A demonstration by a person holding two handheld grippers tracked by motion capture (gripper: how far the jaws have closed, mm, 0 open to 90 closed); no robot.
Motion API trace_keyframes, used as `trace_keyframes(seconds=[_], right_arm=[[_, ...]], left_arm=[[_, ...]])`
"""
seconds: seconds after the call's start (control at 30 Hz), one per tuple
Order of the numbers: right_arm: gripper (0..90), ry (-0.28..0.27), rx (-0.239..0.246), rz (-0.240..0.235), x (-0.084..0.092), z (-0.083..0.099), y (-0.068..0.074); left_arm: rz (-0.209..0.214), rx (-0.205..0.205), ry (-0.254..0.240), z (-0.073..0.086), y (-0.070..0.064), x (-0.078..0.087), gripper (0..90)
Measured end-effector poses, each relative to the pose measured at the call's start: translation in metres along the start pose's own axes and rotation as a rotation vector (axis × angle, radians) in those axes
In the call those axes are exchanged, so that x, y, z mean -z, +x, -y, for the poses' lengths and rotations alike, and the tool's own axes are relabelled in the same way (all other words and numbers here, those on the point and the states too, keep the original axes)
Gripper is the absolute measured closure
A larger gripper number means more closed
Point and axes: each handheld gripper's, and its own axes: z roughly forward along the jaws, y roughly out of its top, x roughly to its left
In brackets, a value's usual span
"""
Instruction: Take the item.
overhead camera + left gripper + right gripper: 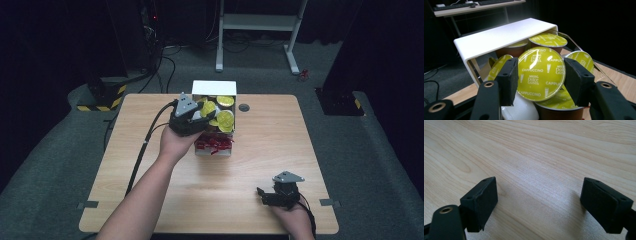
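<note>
A coffee capsule (540, 72) with a yellow-green "Cappuccino" foil lid sits between the pads of my left gripper (541, 76), which is shut on its rim. In the high view that left gripper (202, 116) hovers over a white box (214, 88) at the table's far middle, with the capsule (208, 108) tilted on edge. Several more capsules (225, 120) lie in the box under its raised white lid (499, 37). My right gripper (261, 194) rests near the front right edge. Its jaws stand wide apart over bare wood (536, 157), and the right gripper (539, 200) holds nothing.
Red wrapped items (214, 144) fill the near part of the box. A round black grommet (244, 107) is set in the wooden table (280, 150) right of the box. A white desk frame (257, 22) stands on the floor beyond.
</note>
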Motion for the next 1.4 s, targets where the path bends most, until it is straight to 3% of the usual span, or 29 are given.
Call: trace_keyframes(seconds=[0.03,0.1,0.27,0.4,0.63,0.73,0.83,0.93,1.0,1.13,1.23,1.4], right_arm=[[14.5,0.000,0.000,0.000,0.000,0.000,0.000],[14.5,-0.001,0.003,-0.001,0.000,0.000,0.000],[14.5,0.000,0.000,-0.002,0.000,0.000,0.000],[14.5,-0.001,0.001,-0.002,0.000,0.000,0.000],[14.5,-0.001,0.002,-0.003,0.000,0.000,0.000],[14.5,0.001,0.000,-0.003,0.000,0.000,0.000],[14.5,0.001,0.001,-0.004,0.001,0.000,0.000],[14.5,0.001,0.001,-0.004,0.001,0.000,0.000],[14.5,0.001,0.002,-0.004,0.001,0.000,0.000],[14.5,0.002,-0.001,-0.006,0.001,0.001,0.001],[14.5,0.001,-0.001,-0.006,0.001,0.001,0.001],[14.5,0.001,-0.001,-0.006,0.001,0.001,0.001]], left_arm=[[-0.006,0.001,-0.001,0.000,0.000,0.000,47.2],[-0.015,0.012,0.011,0.000,0.001,-0.002,38.2],[0.004,0.007,0.030,0.002,0.004,-0.006,30.3],[0.009,0.043,-0.003,-0.001,0.008,-0.005,28.7],[0.019,0.063,-0.030,-0.005,0.011,-0.003,31.8],[0.044,0.062,-0.071,-0.006,0.010,0.003,32.3],[0.039,0.061,-0.086,-0.009,0.011,0.008,36.9],[0.008,0.079,-0.069,-0.009,0.012,0.008,47.1],[0.001,0.085,-0.041,-0.008,0.013,0.004,46.5],[0.012,0.074,0.015,-0.002,0.010,-0.004,31.0],[0.015,0.049,0.028,-0.001,0.004,-0.005,27.1],[-0.015,0.004,0.001,-0.001,-0.005,-0.003,24.9]])
